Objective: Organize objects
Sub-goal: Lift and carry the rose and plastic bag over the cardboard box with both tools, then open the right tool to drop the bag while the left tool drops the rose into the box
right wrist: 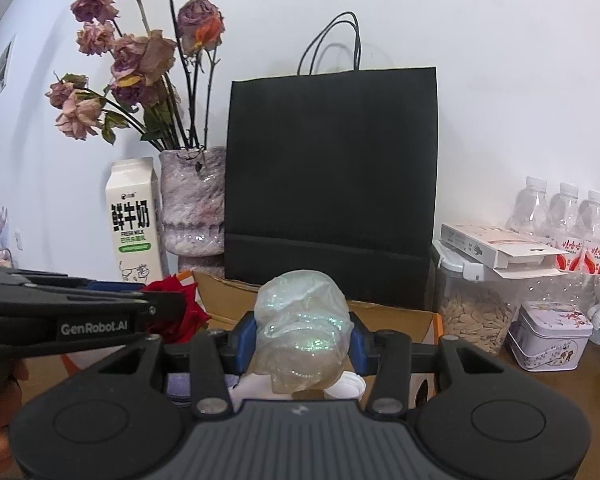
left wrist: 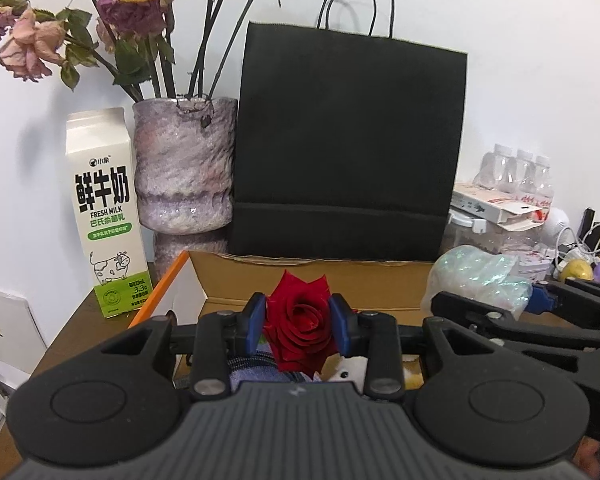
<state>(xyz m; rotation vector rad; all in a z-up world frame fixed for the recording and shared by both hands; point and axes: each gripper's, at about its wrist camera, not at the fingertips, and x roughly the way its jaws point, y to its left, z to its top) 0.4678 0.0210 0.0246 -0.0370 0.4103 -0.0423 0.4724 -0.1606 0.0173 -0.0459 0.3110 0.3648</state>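
Note:
My left gripper (left wrist: 299, 322) is shut on a red rose (left wrist: 300, 326), held above an open cardboard box (left wrist: 300, 280). My right gripper (right wrist: 303, 338) is shut on a glittery clear plastic bag (right wrist: 302, 328), held over the same box (right wrist: 228, 300). In the left wrist view the bag (left wrist: 476, 280) and right gripper (left wrist: 540, 300) show at the right. In the right wrist view the rose (right wrist: 180, 312) and left gripper (right wrist: 152, 308) show at the left. Items inside the box are mostly hidden.
A black paper bag (left wrist: 348, 148) stands behind the box. A vase of dried roses (left wrist: 184, 168) and a milk carton (left wrist: 104, 216) stand at the left. At the right are a seed jar (right wrist: 476, 316), a tin (right wrist: 548, 336) and water bottles (right wrist: 564, 220).

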